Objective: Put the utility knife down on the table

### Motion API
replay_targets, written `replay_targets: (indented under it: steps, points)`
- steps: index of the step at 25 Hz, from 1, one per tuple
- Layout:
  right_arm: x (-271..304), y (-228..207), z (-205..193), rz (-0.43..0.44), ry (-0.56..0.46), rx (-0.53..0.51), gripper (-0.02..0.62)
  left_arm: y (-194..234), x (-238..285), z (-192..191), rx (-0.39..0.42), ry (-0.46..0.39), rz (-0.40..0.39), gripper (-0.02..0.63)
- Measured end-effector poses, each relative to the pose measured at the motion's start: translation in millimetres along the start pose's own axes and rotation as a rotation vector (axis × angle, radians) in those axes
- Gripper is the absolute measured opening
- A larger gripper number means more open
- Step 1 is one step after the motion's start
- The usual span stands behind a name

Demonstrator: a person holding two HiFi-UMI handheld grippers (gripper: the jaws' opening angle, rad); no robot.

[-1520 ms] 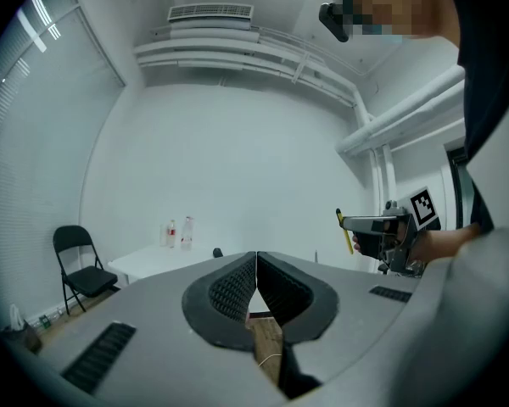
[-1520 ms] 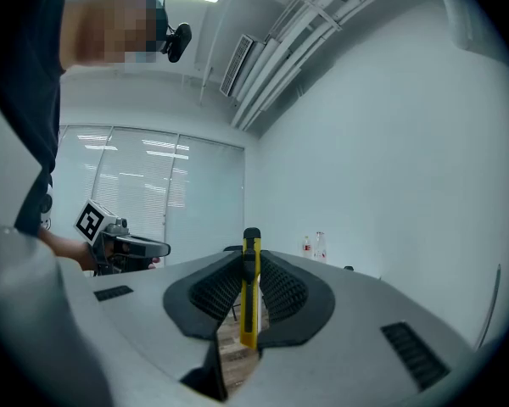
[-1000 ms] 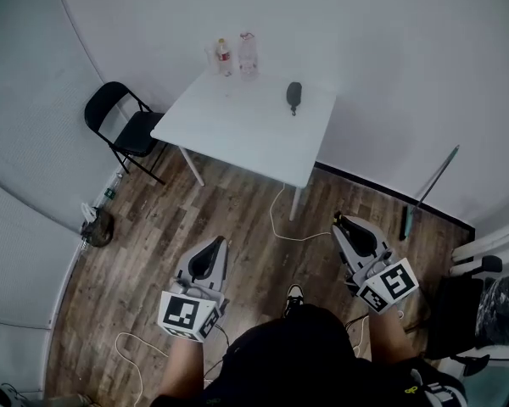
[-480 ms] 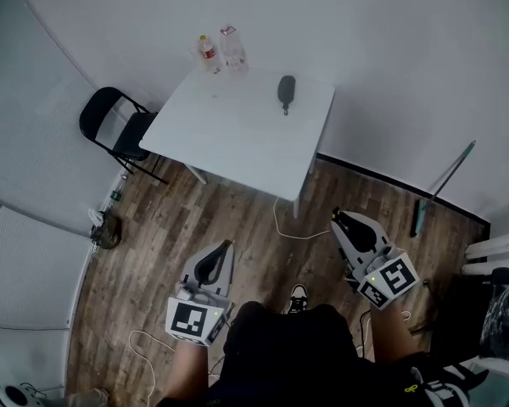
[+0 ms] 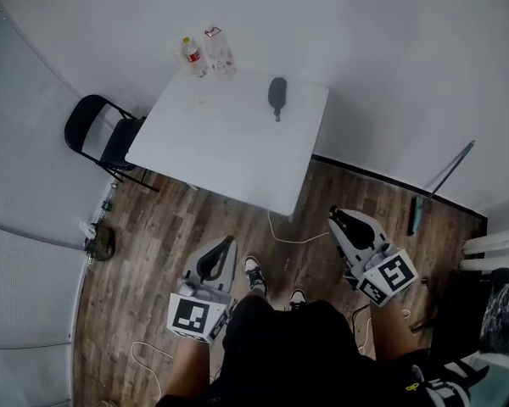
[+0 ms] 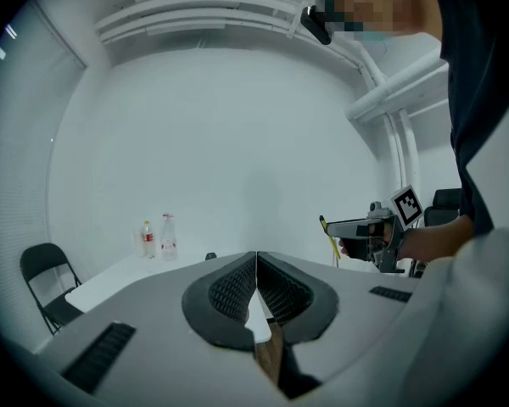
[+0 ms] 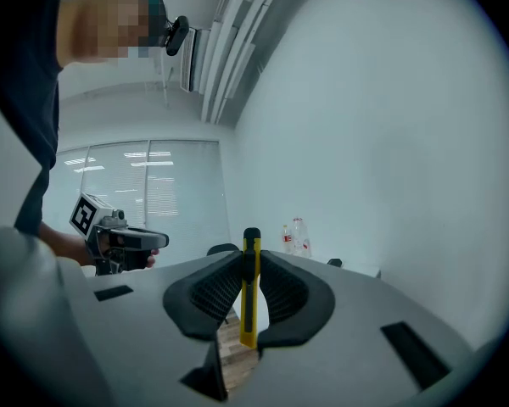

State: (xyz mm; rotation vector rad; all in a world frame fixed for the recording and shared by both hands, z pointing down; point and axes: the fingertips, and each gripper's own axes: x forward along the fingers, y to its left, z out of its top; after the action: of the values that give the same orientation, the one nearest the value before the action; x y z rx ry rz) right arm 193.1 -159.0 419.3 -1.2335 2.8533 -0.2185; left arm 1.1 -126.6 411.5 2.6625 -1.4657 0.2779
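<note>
My right gripper (image 7: 250, 265) is shut on a yellow utility knife (image 7: 250, 291), which stands upright between the pads with its black tip poking above them. In the head view that right gripper (image 5: 336, 217) hovers over the wooden floor, short of the white table (image 5: 220, 142). At the lower left, my left gripper (image 5: 229, 242) is also over the floor. Seen in its own view, the left gripper (image 6: 256, 263) has its jaws pressed together with nothing between them. The knife is too small to make out in the head view.
A dark handled object (image 5: 276, 94) and two bottles (image 5: 205, 52) sit at the table's far side. A black folding chair (image 5: 97, 134) stands left of the table. A white cable (image 5: 290, 236) lies on the floor by the table leg. A pole (image 5: 445, 175) leans on the right wall.
The person has stepped toward the table, so it looks larger and nearer. One foot has come forward between the grippers. Both grippers stay shut and in much the same pose.
</note>
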Motion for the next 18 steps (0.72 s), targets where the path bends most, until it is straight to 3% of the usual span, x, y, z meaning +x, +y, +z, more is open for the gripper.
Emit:
replay_targets:
  steps: [5, 18]
  points:
    - [41.3, -15.8, 2.4, -0.043, 0.019, -0.013, 0.075, 40.4, 36.5, 0.6, 0.003, -0.006, -0.051, 0.023]
    - [219.9, -35.9, -6.4, -0.143, 0.099, -0.041, 0.075, 210.8, 94.0, -30.5, -0.098, 0.058, -0.137, 0.023]
